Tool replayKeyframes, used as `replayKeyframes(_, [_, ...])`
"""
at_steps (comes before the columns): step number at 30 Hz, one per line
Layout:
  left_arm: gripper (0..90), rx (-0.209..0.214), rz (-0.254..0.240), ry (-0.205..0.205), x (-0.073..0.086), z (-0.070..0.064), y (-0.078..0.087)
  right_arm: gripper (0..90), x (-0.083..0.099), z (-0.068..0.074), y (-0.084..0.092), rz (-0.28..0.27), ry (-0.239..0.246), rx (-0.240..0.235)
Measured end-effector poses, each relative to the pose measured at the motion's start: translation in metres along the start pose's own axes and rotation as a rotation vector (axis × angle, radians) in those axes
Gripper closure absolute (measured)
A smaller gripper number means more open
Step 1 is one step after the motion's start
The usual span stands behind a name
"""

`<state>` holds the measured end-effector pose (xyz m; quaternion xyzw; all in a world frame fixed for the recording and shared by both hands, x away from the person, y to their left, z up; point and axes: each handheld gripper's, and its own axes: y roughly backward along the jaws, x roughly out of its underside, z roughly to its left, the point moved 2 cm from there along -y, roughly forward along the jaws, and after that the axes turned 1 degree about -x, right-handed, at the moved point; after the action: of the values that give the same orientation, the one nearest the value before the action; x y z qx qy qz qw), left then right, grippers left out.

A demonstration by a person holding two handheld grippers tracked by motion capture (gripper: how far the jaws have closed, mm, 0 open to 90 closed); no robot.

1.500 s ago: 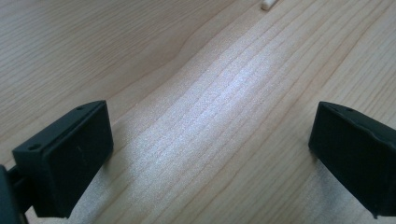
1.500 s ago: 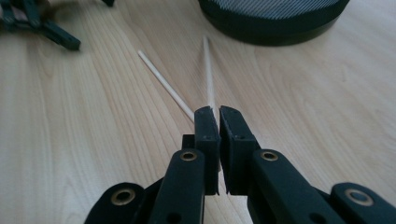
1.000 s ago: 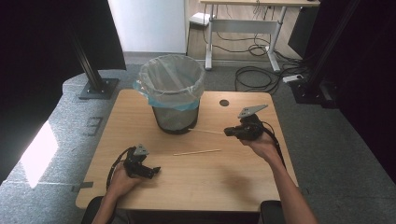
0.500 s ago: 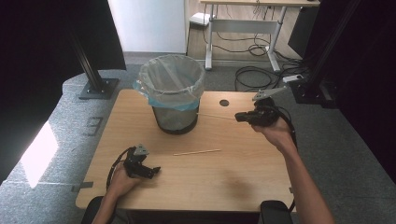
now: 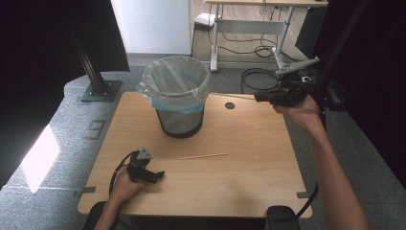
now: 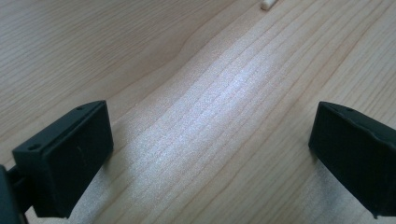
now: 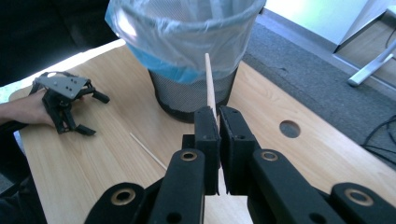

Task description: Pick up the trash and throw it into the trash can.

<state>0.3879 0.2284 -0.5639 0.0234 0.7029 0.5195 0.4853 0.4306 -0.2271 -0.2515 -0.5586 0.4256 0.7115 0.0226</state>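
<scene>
The right gripper (image 7: 218, 116) is clenched on a thin wooden stick (image 7: 209, 86), holding it in the air off the right side of the table (image 5: 249, 177), with the free end pointing toward the mesh wastebasket (image 5: 178, 93) and its clear and blue plastic liner. Such a stick is likely very light and stiff but easy to snap, and its smooth, narrow shaft could pivot or slip between flat pads; the grip sits near one end, so the long free part will probably wobble, and a hold closer to the middle would steady it. A second stick (image 5: 202, 155) lies flat on the tabletop between the two hands, in front of the basket. The left gripper (image 5: 152, 175) rests on the table near the front left corner, its jaws standing wide apart with nothing between them. The high view gives the layout: basket toward the back, loose stick in the centre, and a round cable hole (image 5: 230, 105) in the tabletop. The right gripper view adds how the pads pinch the shaft and how its tip lines up against the basket's rim. The left gripper view shows bare wood grain between the jaws and just the blunt end of the loose stick (image 6: 268, 4) at the top edge.
</scene>
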Motion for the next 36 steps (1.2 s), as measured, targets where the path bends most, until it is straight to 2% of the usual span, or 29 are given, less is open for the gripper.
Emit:
replayKeyframes(5, [0.0,0.000,0.000,0.000,0.000,0.000,0.000,85.6,-0.022,-0.001,0.011,-0.023,0.004,0.009])
replayKeyframes(9, [0.0,0.000,0.000,0.000,0.000,0.000,0.000,85.6,-0.046,0.001,0.004,-0.022,0.022,0.008])
replayKeyframes(10, [0.0,0.000,0.000,0.000,0.000,0.000,0.000,85.6,-0.046,0.001,0.004,-0.022,0.022,0.008])
replayKeyframes(11, [0.0,0.000,0.000,0.000,0.000,0.000,0.000,85.7,-0.055,0.003,-0.003,-0.024,0.029,0.001])
replayKeyframes(14, [0.0,-0.001,-0.001,0.001,0.000,0.000,0.000,85.6,-0.064,0.005,-0.013,-0.023,0.034,-0.008])
replayKeyframes(15, [0.0,-0.002,0.000,-0.001,0.000,0.000,0.000,85.6,-0.072,0.007,-0.027,-0.013,0.038,-0.016])
replayKeyframes(18, [0.0,-0.001,0.000,-0.001,0.000,0.000,0.000,85.6,-0.080,0.008,-0.046,0.003,0.038,-0.025])
replayKeyframes(19, [0.0,-0.001,0.000,-0.001,0.000,0.000,0.000,85.6,-0.080,0.008,-0.046,0.003,0.038,-0.025])
replayKeyframes(21, [0.0,0.001,0.000,0.001,0.000,0.000,0.000,85.6,-0.084,0.008,-0.059,0.009,0.036,-0.031])
replayKeyframes(22, [0.0,0.001,0.000,-0.001,0.000,0.000,0.000,85.6,-0.087,0.007,-0.073,0.023,0.033,-0.029])
replayKeyframes(24, [0.0,0.001,0.000,-0.001,0.000,0.000,0.000,85.5,-0.089,0.005,-0.083,0.033,0.029,-0.025])
replayKeyframes(25, [0.0,0.002,0.000,-0.002,0.000,0.000,0.000,85.5,-0.089,0.005,-0.083,0.033,0.029,-0.025])
replayKeyframes(27, [0.0,0.002,0.000,-0.002,0.000,0.000,0.000,85.0,-0.091,0.003,-0.097,0.039,0.027,-0.025])
replayKeyframes(29, [0.0,0.003,0.000,-0.002,0.000,0.000,0.000,84.8,-0.091,0.002,-0.100,0.038,0.026,-0.024])
replayKeyframes(32, [0.0,0.003,0.000,-0.002,0.000,0.000,0.000,66.6,-0.093,0.001,-0.104,0.012,0.018,-0.012])
replayKeyframes(33, [0.0,0.003,0.000,-0.002,0.000,0.000,0.000,66.6,-0.093,0.001,-0.104,0.012,0.018,-0.012])
replayKeyframes(34, [0.0,0.003,0.000,-0.002,0.000,0.000,0.000,60.5,-0.092,0.000,-0.103,0.011,0.017,0.016])
replayKeyframes(35, [0.0,0.003,0.000,-0.002,0.000,0.000,0.000,60.5,-0.092,0.000,-0.103,0.011,0.017,0.016])
replayKeyframes(36, [0.0,0.004,0.000,-0.002,0.000,0.000,0.000,55.0,-0.090,-0.001,-0.100,0.012,0.022,0.024])
